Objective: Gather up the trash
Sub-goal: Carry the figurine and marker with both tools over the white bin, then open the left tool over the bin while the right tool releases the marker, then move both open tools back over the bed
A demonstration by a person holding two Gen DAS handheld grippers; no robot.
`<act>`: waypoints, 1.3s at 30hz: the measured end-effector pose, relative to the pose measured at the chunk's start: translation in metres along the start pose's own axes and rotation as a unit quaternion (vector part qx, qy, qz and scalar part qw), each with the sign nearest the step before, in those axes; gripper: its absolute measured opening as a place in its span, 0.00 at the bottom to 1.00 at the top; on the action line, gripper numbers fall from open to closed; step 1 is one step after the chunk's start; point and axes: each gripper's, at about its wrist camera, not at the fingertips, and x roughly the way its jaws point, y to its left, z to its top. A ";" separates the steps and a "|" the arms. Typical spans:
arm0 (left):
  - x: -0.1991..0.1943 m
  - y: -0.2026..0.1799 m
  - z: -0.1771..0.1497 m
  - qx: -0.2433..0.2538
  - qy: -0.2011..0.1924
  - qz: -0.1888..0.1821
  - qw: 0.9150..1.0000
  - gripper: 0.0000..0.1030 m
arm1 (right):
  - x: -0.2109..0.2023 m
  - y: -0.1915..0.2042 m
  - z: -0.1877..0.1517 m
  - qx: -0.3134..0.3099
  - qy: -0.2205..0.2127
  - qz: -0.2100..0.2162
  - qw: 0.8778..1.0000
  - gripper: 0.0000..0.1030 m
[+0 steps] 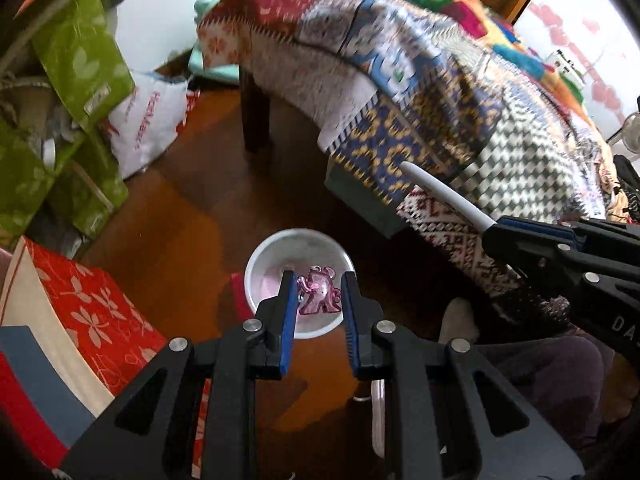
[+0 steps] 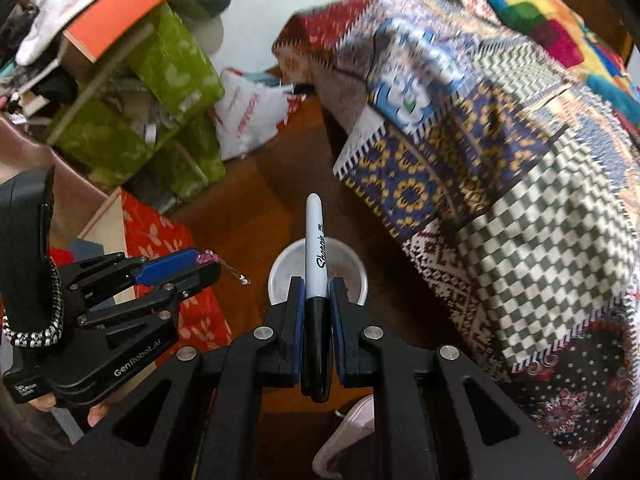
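Left wrist view: my left gripper [image 1: 319,294] clamps one glossy translucent pink charm [image 1: 319,291], figure-shaped, over one round white cup [image 1: 276,256] on dark wood floor [image 1: 192,216]. My right gripper [image 1: 496,232] at 3 o'clock.

Right wrist view: right gripper [image 2: 316,292] pinches one smooth cylindrical Sharpie marker [image 2: 315,256], white barrel, black cap, over cup [image 2: 352,268]. Patchwork blanket [image 2: 520,184] at 2 o'clock; left gripper [image 2: 210,266] at 9.

Free room: bare wooden floor [image 1: 192,208] around my white cup [image 1: 298,256], open from above. Obstacles: quilt-draped furniture [image 2: 500,184] close on the right; red floral box [image 1: 96,312] near on the left; green bags [image 2: 168,92] and white plastic bag [image 1: 148,124] farther back-left.
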 end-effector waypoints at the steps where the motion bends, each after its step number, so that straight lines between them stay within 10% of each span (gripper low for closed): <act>1: 0.005 0.001 0.001 -0.002 0.006 -0.002 1.000 0.20 | 0.005 0.000 0.002 0.001 0.005 0.000 1.000 0.11; 20: 0.014 0.009 0.016 -0.015 0.019 -0.001 1.000 0.23 | 0.021 -0.012 0.020 0.013 0.022 0.019 0.999 0.27; 39: -0.120 -0.046 0.022 0.029 -0.137 0.001 0.990 0.23 | -0.118 -0.006 -0.005 -0.015 -0.134 -0.013 0.991 0.27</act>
